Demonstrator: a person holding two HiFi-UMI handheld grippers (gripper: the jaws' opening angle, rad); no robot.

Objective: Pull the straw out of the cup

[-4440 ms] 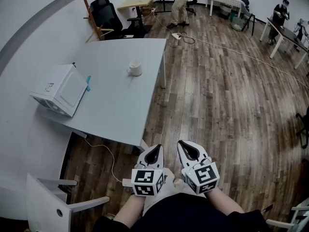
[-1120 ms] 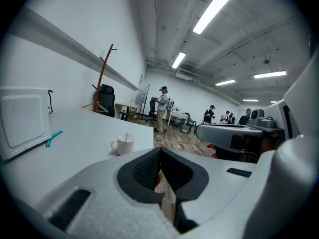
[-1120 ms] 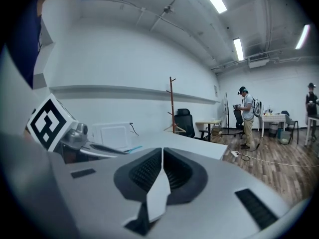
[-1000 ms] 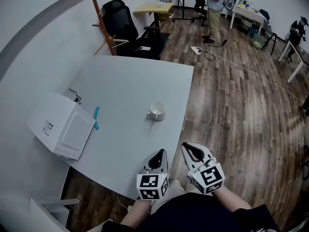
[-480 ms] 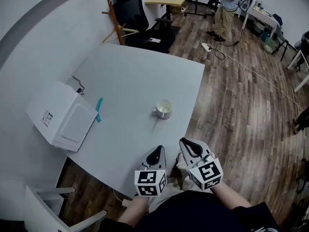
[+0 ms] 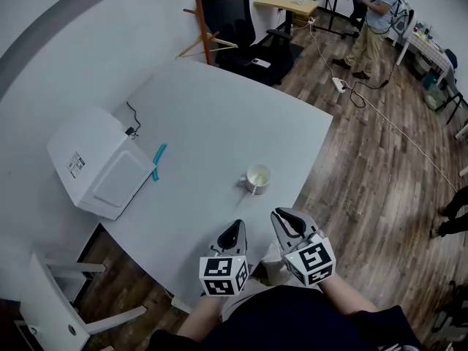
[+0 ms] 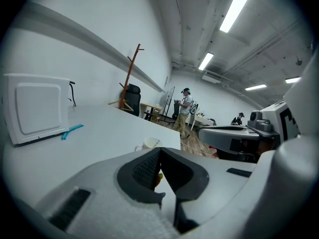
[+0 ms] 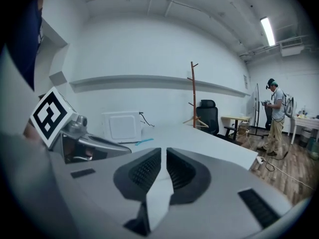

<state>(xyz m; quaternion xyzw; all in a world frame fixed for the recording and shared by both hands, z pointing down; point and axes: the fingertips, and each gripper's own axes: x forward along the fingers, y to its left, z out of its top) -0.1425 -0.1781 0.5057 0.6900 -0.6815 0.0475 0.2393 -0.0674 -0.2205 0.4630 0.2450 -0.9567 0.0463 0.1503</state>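
A white mug point(image 6: 257, 177) stands on the white table point(image 6: 219, 115) near its front right edge; it also shows in the left gripper view as the mug point(image 7: 148, 144). No straw shows in it from here. My left gripper point(image 6: 237, 227) and right gripper point(image 6: 281, 215) are held side by side just short of the table edge, below the mug, both shut with nothing in them. The left gripper point(image 7: 159, 151) points at the mug. The right gripper point(image 8: 163, 151) points across the table top.
A white box-shaped appliance point(image 6: 99, 168) sits at the table's left, with a teal strip point(image 6: 157, 160) lying beside it. A black office chair point(image 6: 234, 13) and a wooden coat stand point(image 6: 199, 17) are behind the table. A person point(image 6: 373, 17) stands far off.
The table and mug have come nearer to me and to both grippers. The grippers keep their side-by-side pose, still shut.
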